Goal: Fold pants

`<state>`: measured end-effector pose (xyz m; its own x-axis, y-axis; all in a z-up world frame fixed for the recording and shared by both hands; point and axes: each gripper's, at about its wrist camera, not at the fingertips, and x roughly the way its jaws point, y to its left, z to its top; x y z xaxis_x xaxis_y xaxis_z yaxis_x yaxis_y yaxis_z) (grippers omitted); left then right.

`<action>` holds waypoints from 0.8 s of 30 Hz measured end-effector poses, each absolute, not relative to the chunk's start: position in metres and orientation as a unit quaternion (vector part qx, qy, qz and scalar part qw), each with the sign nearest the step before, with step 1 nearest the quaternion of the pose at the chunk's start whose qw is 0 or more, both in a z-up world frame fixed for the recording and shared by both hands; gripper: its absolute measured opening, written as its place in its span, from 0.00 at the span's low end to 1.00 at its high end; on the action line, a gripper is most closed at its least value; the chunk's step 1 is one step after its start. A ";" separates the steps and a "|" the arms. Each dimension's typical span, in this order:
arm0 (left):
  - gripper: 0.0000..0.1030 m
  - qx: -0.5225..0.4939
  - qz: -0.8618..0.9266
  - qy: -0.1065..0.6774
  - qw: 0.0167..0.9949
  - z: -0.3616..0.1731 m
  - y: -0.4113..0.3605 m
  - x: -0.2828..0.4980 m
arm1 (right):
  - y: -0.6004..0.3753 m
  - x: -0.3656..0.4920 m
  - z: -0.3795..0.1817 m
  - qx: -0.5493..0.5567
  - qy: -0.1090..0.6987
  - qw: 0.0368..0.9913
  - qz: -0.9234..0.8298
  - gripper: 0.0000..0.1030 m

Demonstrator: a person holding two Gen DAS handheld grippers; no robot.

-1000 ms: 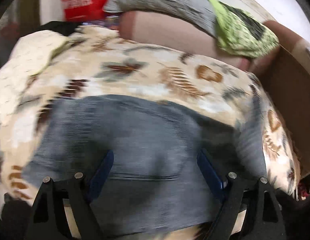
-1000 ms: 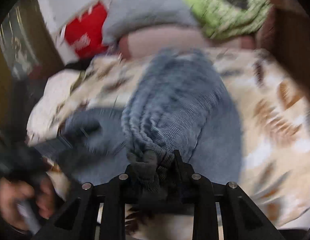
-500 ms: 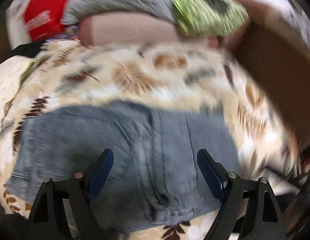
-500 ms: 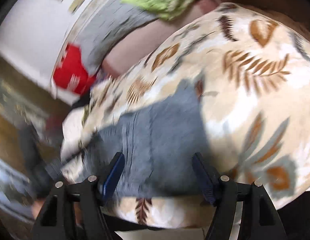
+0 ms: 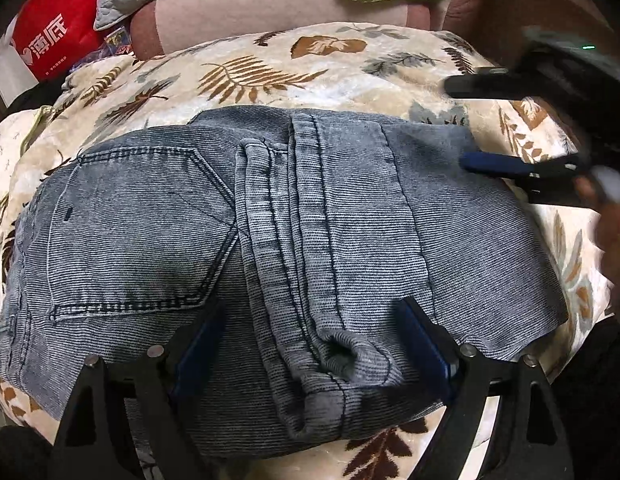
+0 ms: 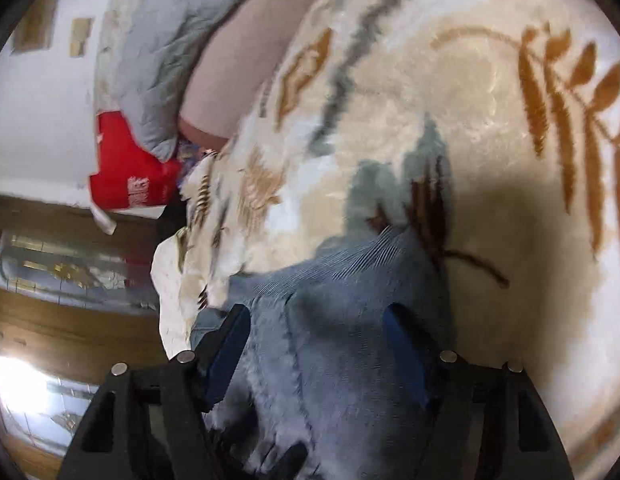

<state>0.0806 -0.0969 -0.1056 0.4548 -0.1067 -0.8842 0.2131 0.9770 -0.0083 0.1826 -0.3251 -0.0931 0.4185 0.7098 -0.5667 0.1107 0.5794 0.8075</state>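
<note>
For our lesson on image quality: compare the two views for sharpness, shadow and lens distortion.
Left wrist view: sharp on the folded pants, weave and stitching readable; the right gripper at the edge is smeared; the leaf-print blanket bulges from fisheye curvature. Right wrist view: softer overall, background streaked with blur, a dark shadow on the blanket beyond the pants' corner.

Pants (image 5: 269,240): ribbed grey-blue denim-like cloth, matt, stitched seams. Blanket (image 5: 269,68) at 12 o'clock: plush fleece, slight sheen. Left gripper (image 5: 310,344): matt black plastic, blue pads, metal bolts. Red bag (image 5: 57,28): glossy.
</note>
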 end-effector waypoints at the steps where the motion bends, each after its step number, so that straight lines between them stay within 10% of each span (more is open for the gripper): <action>1: 0.85 0.050 -0.094 0.513 0.852 -0.104 -0.097 0.079 | -0.320 0.172 -0.083 0.390 0.500 0.746 0.204 0.70; 24: 0.85 -0.029 -0.030 0.474 0.879 -0.061 -0.020 0.056 | -0.271 0.072 -0.075 0.194 0.538 0.805 0.159 0.73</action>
<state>0.0561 -0.0201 -0.0614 0.5484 -0.0815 -0.8322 0.0256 0.9964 -0.0807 0.0721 -0.2706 -0.0755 0.3716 0.4646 -0.8038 -0.0465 0.8740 0.4837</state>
